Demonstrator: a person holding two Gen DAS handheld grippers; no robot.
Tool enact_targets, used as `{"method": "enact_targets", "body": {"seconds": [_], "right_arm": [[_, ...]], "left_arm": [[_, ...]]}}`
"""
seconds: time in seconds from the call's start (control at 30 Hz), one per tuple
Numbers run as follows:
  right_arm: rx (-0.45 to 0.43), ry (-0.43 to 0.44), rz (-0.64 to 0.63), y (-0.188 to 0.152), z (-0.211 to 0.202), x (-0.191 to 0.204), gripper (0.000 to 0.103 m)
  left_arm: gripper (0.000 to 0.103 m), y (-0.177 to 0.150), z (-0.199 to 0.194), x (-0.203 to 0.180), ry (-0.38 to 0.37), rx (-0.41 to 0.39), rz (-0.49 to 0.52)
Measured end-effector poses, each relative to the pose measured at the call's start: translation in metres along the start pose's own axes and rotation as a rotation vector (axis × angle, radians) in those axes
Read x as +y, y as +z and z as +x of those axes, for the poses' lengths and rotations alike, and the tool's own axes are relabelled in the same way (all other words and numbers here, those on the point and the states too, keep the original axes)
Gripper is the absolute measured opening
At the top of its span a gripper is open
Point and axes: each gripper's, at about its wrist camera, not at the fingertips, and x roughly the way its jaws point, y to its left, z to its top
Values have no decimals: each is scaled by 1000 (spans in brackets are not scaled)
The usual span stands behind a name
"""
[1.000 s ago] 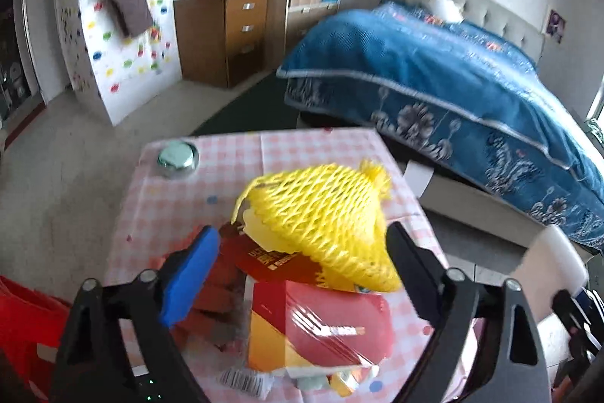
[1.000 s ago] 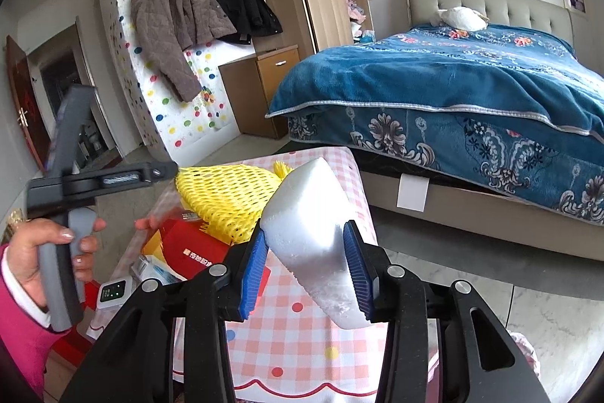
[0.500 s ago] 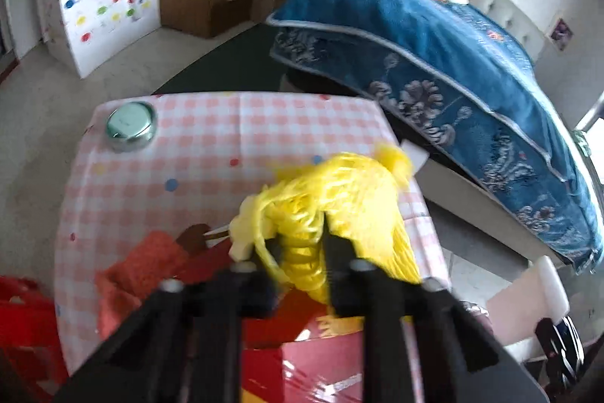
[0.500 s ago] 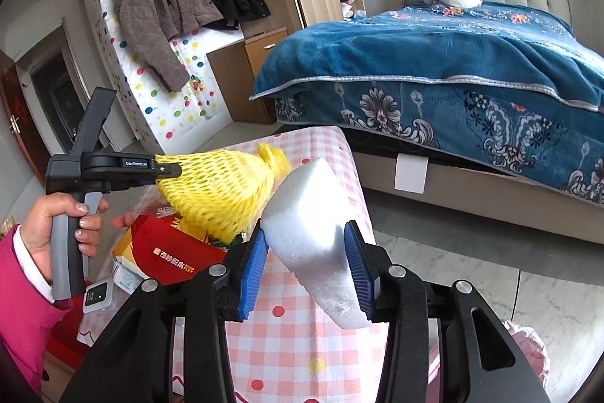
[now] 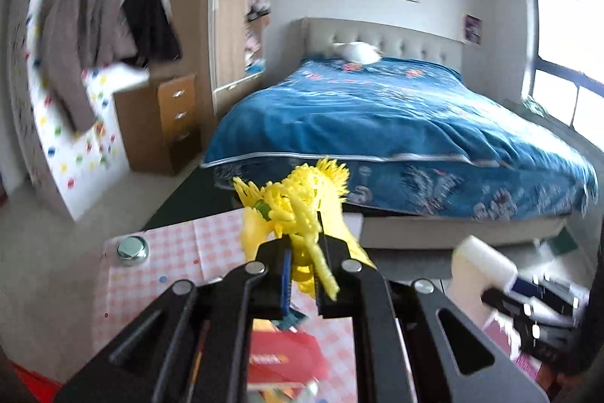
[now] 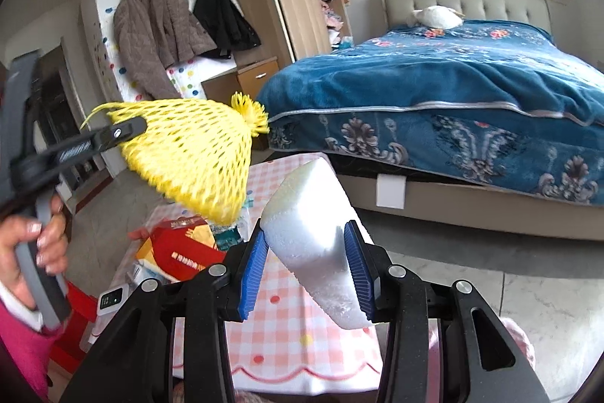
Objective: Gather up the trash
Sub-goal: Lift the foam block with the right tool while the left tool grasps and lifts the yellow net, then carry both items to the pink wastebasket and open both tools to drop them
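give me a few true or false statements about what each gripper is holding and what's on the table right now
1. The left gripper is shut on the yellow foam net. True.
2. The yellow foam net lies flat on the table. False: it hangs in the air above the table, pinched at one edge.
3. The right gripper holds a white foam block between its blue pads. True.
4. The right gripper is open and holds nothing. False: it is shut on the white foam block.
5. A red box lies on the checked tablecloth. True.
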Motion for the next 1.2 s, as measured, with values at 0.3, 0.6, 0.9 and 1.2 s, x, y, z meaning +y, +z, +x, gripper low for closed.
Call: {"method": "enact_targets", "body": {"seconds": [0.3, 0.6, 0.9, 1.2], "right_arm": [[62, -166, 73, -57, -61, -38, 41], [122, -291, 162, -106, -85, -91, 40], [174, -303, 282, -139, -73, -158, 43], [172, -331, 343, -145, -62, -188, 59]], "left_arm": [[7, -85, -39, -101, -116, -13, 130], [7, -146, -22, -195, -273, 35, 284], [9, -173, 39, -241, -342, 181, 336], [57, -172, 73, -253, -361, 251, 297]]}}
